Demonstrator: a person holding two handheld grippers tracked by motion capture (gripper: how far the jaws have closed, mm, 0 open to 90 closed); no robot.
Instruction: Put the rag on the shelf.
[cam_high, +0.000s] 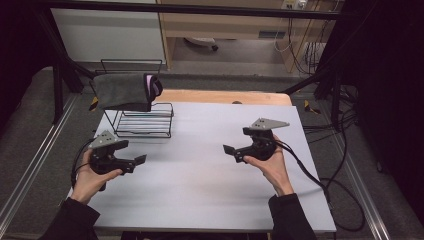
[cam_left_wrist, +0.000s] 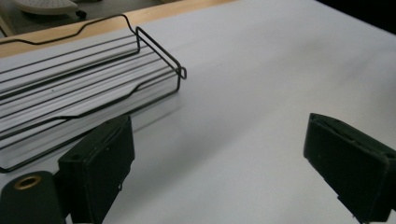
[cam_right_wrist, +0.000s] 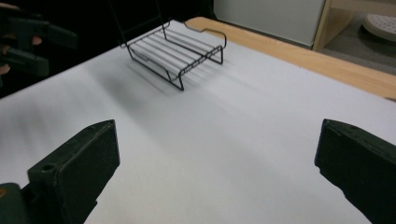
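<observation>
A black wire rack stands at the back left of the white table. A folded grey cloth with a pink edge lies over the rack's upper tier. My left gripper is held low over the table's left side, in front of the rack, jaws wide apart with nothing between them. In the left gripper view the gripper is open over bare table, with the rack's lower shelf just beyond. My right gripper is right of centre, pointing left. It is open, facing the rack.
A wooden strip runs along the table's back edge. Cables trail off the right side from the right gripper. Black frame posts stand at the back corners. The other hand's gripper appears far left in the right gripper view.
</observation>
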